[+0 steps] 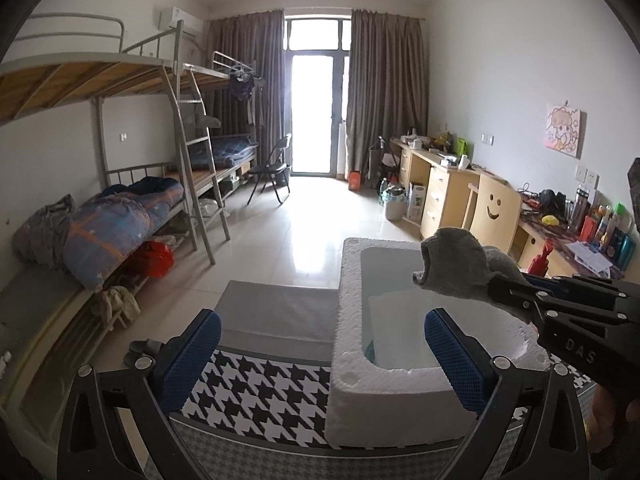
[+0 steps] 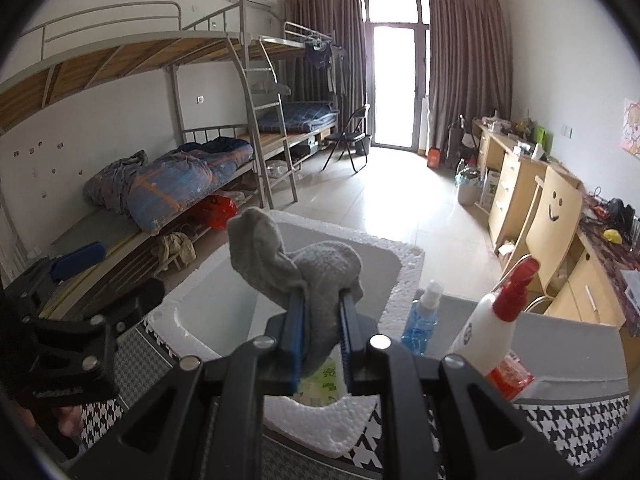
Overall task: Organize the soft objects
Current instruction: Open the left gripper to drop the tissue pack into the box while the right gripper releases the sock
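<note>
My right gripper (image 2: 322,300) is shut on a grey sock (image 2: 288,260) and holds it in the air above a white foam box (image 2: 408,276). The left wrist view shows the same sock (image 1: 452,264) pinched at the right gripper's tip (image 1: 498,286), over the foam box (image 1: 352,360). My left gripper (image 1: 324,340) is open and empty, its blue pads either side of the box's near left wall. The box stands on a houndstooth cloth (image 1: 256,392). Inside the box lie a white sheet (image 1: 400,328) and a green-printed pack (image 2: 320,378).
A blue spray bottle (image 2: 422,314) and a white spray bottle with a red trigger (image 2: 496,320) stand right of the box. Bunk beds (image 1: 120,208) line the left wall, desks and a smiley-face chair (image 1: 494,212) the right. Tiled floor lies between.
</note>
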`<state>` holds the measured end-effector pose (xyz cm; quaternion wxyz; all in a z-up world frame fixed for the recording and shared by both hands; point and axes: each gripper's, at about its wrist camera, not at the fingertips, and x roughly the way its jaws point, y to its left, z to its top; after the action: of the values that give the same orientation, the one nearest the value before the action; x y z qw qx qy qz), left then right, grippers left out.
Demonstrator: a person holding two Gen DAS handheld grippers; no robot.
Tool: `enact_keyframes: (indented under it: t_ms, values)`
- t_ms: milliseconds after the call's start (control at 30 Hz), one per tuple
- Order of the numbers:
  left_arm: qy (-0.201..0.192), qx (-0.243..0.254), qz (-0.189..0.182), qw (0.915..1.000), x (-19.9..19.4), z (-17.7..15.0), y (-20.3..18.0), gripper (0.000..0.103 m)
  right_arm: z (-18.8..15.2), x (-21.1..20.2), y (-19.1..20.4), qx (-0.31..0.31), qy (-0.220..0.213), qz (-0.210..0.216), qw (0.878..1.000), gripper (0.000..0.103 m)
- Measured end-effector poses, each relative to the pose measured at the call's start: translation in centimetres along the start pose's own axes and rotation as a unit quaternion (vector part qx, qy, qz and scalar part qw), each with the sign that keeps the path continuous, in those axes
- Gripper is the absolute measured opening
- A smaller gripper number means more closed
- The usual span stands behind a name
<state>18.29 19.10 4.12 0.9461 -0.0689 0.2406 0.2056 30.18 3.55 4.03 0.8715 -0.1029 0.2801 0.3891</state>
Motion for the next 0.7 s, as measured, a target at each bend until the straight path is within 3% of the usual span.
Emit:
enact_keyframes:
  t_ms: [200, 267, 333, 400, 633, 700]
  values:
    - [-0.002, -0.002, 0.003, 1.0000, -0.2, -0.1, 0.4, 0.102, 0.5, 0.8, -0.1, 0.004, 0.006, 0.002, 1.000, 0.020]
    - [-0.002, -0.001, 0.004, 1.0000, -0.2, -0.1, 0.5, 0.102, 0.5, 1.4, -0.1, 0.003, 0.013, 0.005, 1.000, 0.030]
    - [-0.002, -0.002, 0.004, 1.0000, -0.2, -0.2, 0.7, 0.102, 0.3, 1.7, 0.0, 0.003, 0.021, 0.010, 1.000, 0.063]
    - [-0.002, -0.002, 0.004, 1.0000, -0.2, -0.2, 0.6, 0.102, 0.1, 1.7, 0.2, -0.002, 0.016, 0.010, 1.000, 0.071]
    - [-0.005, 0.002, 0.003, 1.0000, -0.4, -0.4, 0.3, 0.102, 0.0, 0.6, 0.7, -0.015, 0.009, 0.002, 1.000, 0.073]
    - [-0.007, 0.004, 0.003, 1.0000, -0.6, -0.4, 0.2, 0.102, 0.0, 0.0, 0.6, -0.014, 0.002, 0.003, 1.000, 0.077]
